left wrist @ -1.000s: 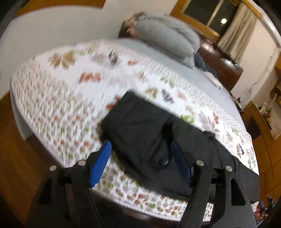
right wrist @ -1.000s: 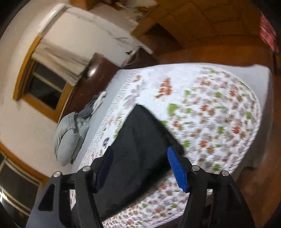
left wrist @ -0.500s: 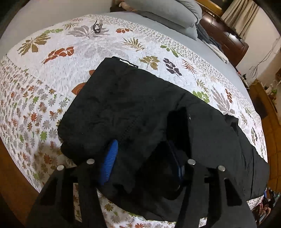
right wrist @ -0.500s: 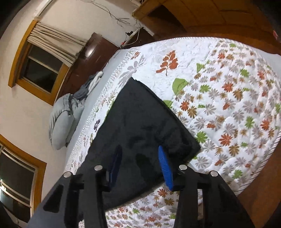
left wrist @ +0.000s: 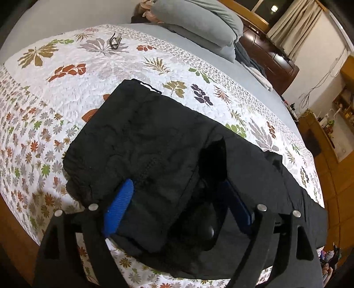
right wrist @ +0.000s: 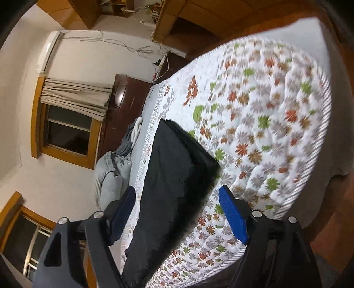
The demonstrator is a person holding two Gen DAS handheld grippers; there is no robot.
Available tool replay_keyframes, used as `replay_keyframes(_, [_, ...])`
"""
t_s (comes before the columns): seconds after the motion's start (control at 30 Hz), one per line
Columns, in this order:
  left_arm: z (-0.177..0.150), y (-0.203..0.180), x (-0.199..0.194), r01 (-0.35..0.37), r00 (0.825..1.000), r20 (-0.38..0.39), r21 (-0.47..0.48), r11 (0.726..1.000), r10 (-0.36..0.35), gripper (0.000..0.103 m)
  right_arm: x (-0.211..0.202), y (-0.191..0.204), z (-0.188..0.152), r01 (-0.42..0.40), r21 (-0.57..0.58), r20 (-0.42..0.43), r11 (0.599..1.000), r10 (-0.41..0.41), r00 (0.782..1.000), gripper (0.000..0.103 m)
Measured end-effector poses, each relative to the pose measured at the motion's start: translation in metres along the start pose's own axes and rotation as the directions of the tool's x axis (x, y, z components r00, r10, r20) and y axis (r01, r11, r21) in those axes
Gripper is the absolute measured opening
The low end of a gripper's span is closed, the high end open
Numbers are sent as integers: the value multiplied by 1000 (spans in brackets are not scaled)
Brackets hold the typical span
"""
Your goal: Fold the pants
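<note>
Black pants point(left wrist: 154, 141), one pair, lie folded on the leaf-print quilt point(left wrist: 66, 93) in the left wrist view. The left gripper point(left wrist: 177, 199) has just been opening, its two blue pads point(left wrist: 118, 208) standing apart with a fold of cloth between them, unpinched. One pair of glasses point(left wrist: 115, 41) and two grey pillows point(left wrist: 199, 20) sit farther back. Right wrist view: right gripper point(right wrist: 177, 203) has just been opening too, the pants' end between its jaws, untouched.

Left gripper point(left wrist: 177, 203): jaws just opened wide, angled down over pants point(left wrist: 154, 144). Right gripper point(right wrist: 177, 210): jaws just opened, straddling pants, pads clear.
</note>
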State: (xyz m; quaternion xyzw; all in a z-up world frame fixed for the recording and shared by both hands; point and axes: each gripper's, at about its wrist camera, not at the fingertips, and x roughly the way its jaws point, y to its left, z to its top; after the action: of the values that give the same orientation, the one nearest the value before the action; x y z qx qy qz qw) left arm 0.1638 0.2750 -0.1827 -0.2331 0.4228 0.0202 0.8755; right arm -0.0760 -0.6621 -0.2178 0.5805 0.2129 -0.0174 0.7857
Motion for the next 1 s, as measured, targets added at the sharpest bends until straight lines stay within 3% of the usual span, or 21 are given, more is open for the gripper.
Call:
replay_keyframes(0.33, [1,-10,6,-57,998,-6,29,998,57,90,39,-2,16,-50,10,-16,999,50,999,82])
replay_keyframes(0.43, [1,-9,5,-53,999,4,9,999,53,91,43,-2,16,-90,-5,-21,996,90,996,82])
replay_keyframes(0.67, [1,-7,3,-45,999,18,-20,999,45,91,53,0,15,-93,-37,-30,995,92,995,81])
replay_keyframes(0.8, [0,-5,1,-38,999,26,-35,999,38,91,61,6,16,-79,-50,-46,996,77,996,69])
replay_keyframes(1.0, [0,-2,-2,-18,999,33,-50,999,20,91,65,20,16,-58,-66,-63,996,54,997,30])
